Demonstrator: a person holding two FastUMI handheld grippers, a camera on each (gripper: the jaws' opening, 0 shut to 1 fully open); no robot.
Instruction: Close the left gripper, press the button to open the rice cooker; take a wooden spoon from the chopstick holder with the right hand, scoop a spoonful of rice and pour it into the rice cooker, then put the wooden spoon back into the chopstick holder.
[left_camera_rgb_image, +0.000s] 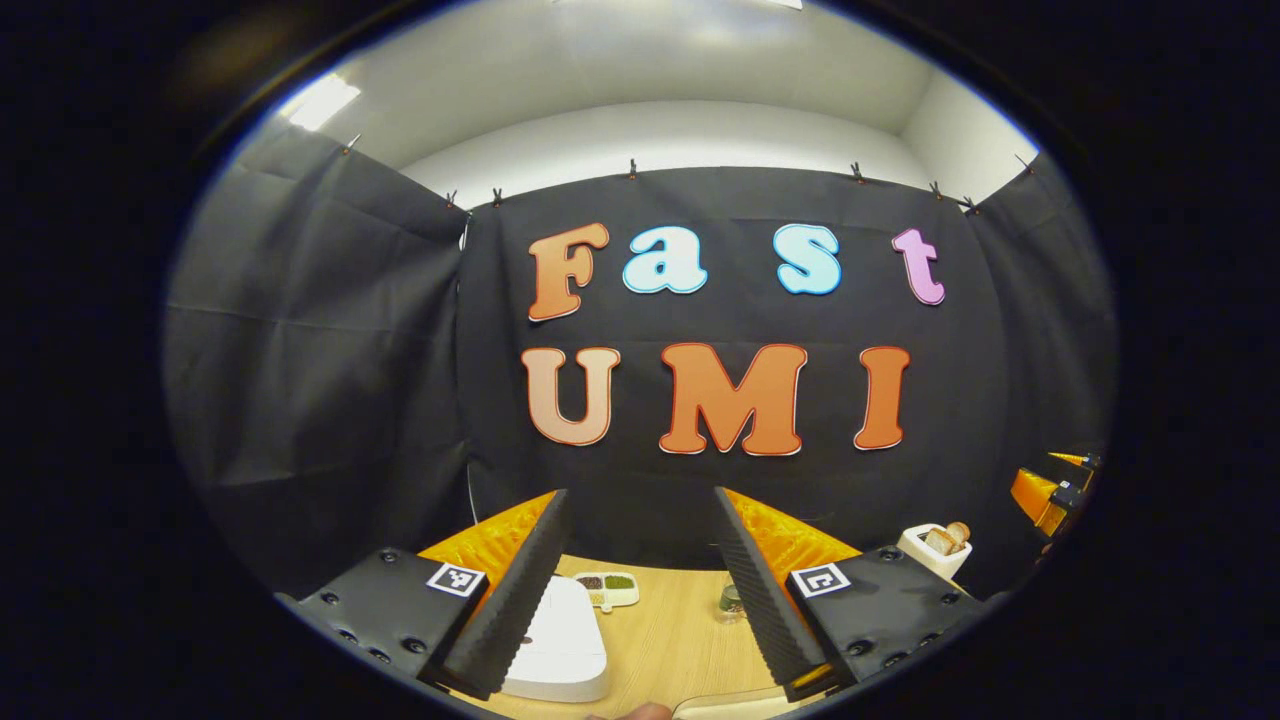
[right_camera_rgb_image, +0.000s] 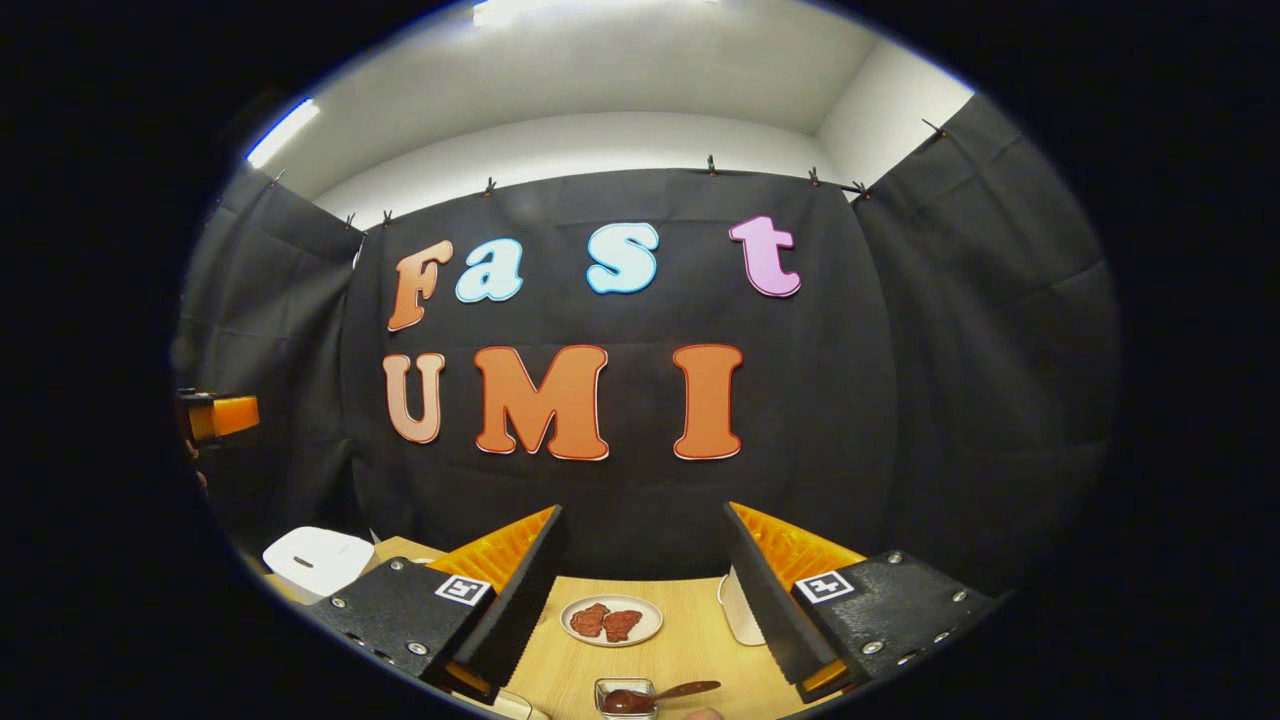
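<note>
Left gripper view, nearest you: your left gripper (left_camera_rgb_image: 640, 590), jaws wide, nothing between them. Each finger base carries a square black-and-white marker; it is a pattern, with no words you can read.

- Rice cooker (left_camera_rgb_image: 560, 640): white, lid down, on the table (left_camera_rgb_image: 670, 630), just inside your left finger and partly behind it. No brand or writing can be made out on it.
- Tray (left_camera_rgb_image: 607, 588): small, pale, divided; dark grains in one compartment, green in another. Beyond the cooker, near the wall.
- Glass (left_camera_rgb_image: 731, 602): small, clear, beside your right finger.
- Toaster (left_camera_rgb_image: 935, 550): white, bread slices standing in it, far right.
- Right gripper (left_camera_rgb_image: 1050, 492): seen at the right edge, well apart from the table items; you cannot tell its jaws from here.

Right gripper view, nearest you: your right gripper (right_camera_rgb_image: 640, 590), jaws wide, empty. Same kind of patterned markers on the finger bases, no legible text.

- Box (right_camera_rgb_image: 625, 697): small, clear, dark contents, at the bottom edge between your fingers.
- Spoon (right_camera_rgb_image: 672, 691): wooden, resting across that box, handle pointing right.
- Plate (right_camera_rgb_image: 611, 620): pale, two reddish-brown pieces on it, farther along the table.
- Rice cooker, seen far left, lid down.
- White object (right_camera_rgb_image: 738, 610): partly hidden behind your right finger; you cannot tell what it is.
</note>
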